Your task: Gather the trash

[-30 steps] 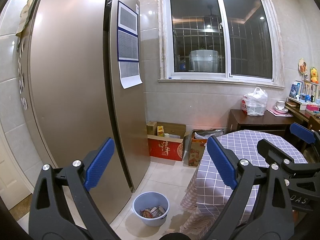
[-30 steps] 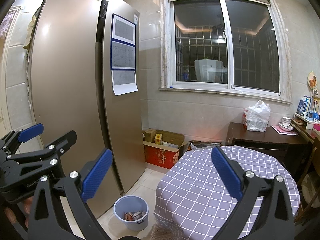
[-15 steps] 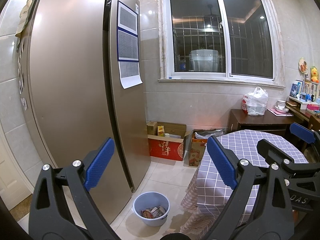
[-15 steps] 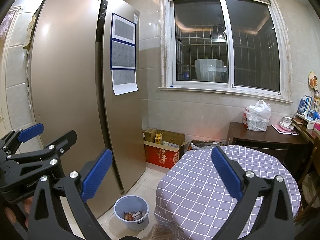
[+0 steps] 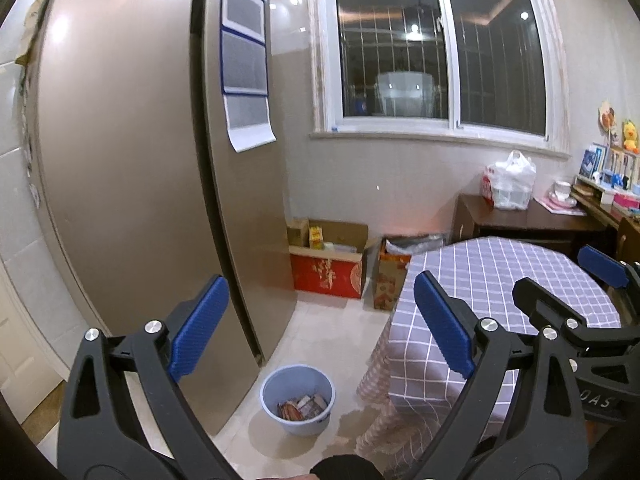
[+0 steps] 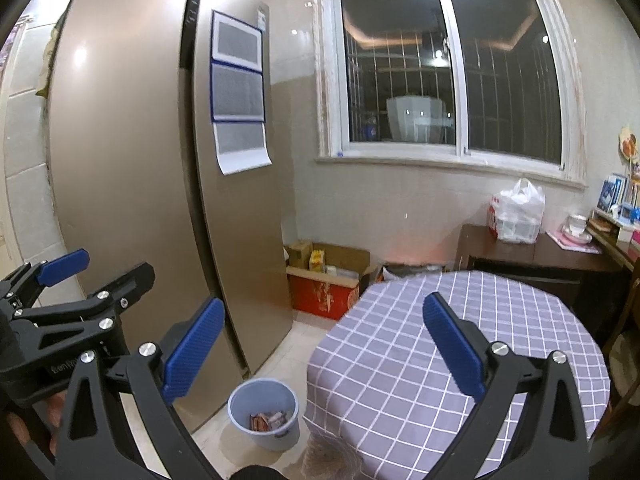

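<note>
Both claws, left claw and right claw, stay spread and empty; the view shifted slightly. Bin below holds wrappers; collection appears finished.

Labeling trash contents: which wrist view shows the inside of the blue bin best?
Left wrist: the blue bin sits unobstructed between the open claw fingers, wrappers visible inside. Right wrist shows the bin at a shallower angle, contents less visible.
</note>
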`<state>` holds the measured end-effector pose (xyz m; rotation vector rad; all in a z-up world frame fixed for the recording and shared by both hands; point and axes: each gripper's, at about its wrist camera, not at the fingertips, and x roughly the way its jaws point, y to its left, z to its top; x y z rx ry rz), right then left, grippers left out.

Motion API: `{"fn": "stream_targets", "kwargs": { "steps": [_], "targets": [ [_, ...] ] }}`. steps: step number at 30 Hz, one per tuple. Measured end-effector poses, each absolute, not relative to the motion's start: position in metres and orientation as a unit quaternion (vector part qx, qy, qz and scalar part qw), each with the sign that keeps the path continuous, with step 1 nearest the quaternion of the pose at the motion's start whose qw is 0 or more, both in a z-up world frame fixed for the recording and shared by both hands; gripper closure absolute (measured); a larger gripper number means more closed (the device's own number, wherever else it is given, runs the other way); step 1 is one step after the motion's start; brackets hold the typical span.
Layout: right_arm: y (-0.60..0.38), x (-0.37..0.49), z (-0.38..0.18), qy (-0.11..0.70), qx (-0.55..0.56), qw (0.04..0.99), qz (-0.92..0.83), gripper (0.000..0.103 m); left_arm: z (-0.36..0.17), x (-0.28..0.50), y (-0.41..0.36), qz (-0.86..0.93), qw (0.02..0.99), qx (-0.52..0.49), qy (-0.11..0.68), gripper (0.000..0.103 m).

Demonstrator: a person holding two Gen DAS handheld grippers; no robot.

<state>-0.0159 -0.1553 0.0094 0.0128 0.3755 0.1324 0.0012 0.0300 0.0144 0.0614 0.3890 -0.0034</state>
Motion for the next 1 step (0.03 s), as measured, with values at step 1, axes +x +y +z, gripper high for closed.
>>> {"fn": "stream_targets", "kwargs": {
  "steps": [1],
  "targets": [
    [-0.1607, -0.0107, 0.0028, 0.197, 0.009, 0.978, 0.064, 0.005, 0.0104, 0.006, 0.0267, -0.004, 0.979, 0.032, 0.201, 0.01]
  ]
}}
